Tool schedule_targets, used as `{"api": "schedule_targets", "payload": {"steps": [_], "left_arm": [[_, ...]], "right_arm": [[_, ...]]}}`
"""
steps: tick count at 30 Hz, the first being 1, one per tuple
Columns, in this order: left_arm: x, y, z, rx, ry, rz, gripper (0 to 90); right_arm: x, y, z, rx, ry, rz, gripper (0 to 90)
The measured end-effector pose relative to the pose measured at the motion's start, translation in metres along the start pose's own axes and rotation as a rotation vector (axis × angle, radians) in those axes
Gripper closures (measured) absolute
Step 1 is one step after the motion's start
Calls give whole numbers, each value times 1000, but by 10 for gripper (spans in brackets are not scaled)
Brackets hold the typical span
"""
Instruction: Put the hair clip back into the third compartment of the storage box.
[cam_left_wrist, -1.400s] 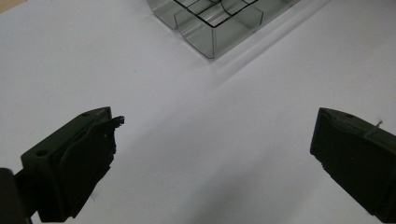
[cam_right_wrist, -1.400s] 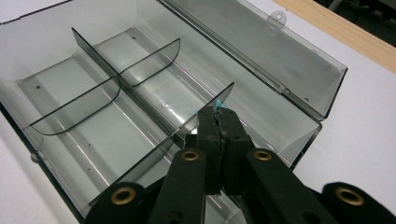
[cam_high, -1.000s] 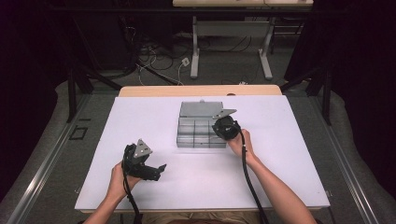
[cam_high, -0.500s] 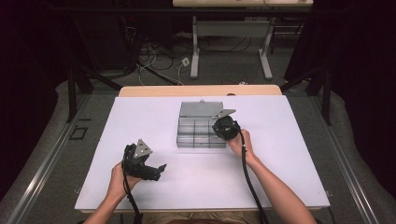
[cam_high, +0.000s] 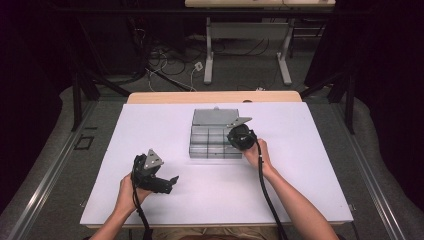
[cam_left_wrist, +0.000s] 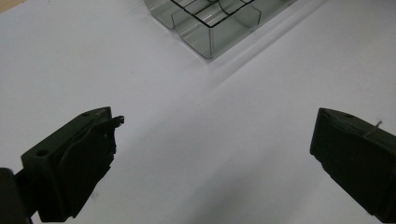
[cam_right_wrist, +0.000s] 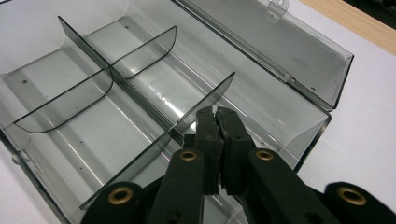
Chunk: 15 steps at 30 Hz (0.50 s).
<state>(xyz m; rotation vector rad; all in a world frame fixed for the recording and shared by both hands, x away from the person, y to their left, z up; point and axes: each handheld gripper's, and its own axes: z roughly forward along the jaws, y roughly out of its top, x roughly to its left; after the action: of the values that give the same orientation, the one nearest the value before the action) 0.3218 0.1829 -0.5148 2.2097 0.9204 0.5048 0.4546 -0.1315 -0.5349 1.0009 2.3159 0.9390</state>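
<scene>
High view: clear grey plastic compartment box (cam_high: 212, 141), lid folded back toward twelve o'clock, is lying at the centre of the white table (cam_high: 310, 165). Right gripper (cam_high: 240, 137) is hanging over the box's three o'clock end. Right gripper view: its jaws are pressing together with nothing between them, tips just above a thin curved divider (cam_right_wrist: 205, 105) in the end compartment; whether they are touching it cannot be told. Left gripper (cam_high: 167, 183) is sitting at seven o'clock from the box, well apart. Left gripper view: its jaws are standing wide apart and holding nothing, the box's corner (cam_left_wrist: 210, 32) lying ahead at twelve o'clock.
</scene>
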Motion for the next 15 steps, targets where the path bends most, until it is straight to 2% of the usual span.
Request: {"api": "schedule_targets", "payload": {"steps": [5, 7, 10, 15], "left_arm": [[1, 0, -2, 7, -7, -2, 1], [0, 0, -1, -6, 2, -4, 1], [0, 0, -1, -3, 4, 3, 1], [1, 0, -1, -3, 1, -2, 1]], "right_arm": [[-1, 1, -5, -9, 3, 7, 857], [-2, 2, -9, -14, 6, 10, 844], [-3, 3, -16, -13, 25, 15, 821], [-4, 3, -25, -35, 33, 21, 743]]}}
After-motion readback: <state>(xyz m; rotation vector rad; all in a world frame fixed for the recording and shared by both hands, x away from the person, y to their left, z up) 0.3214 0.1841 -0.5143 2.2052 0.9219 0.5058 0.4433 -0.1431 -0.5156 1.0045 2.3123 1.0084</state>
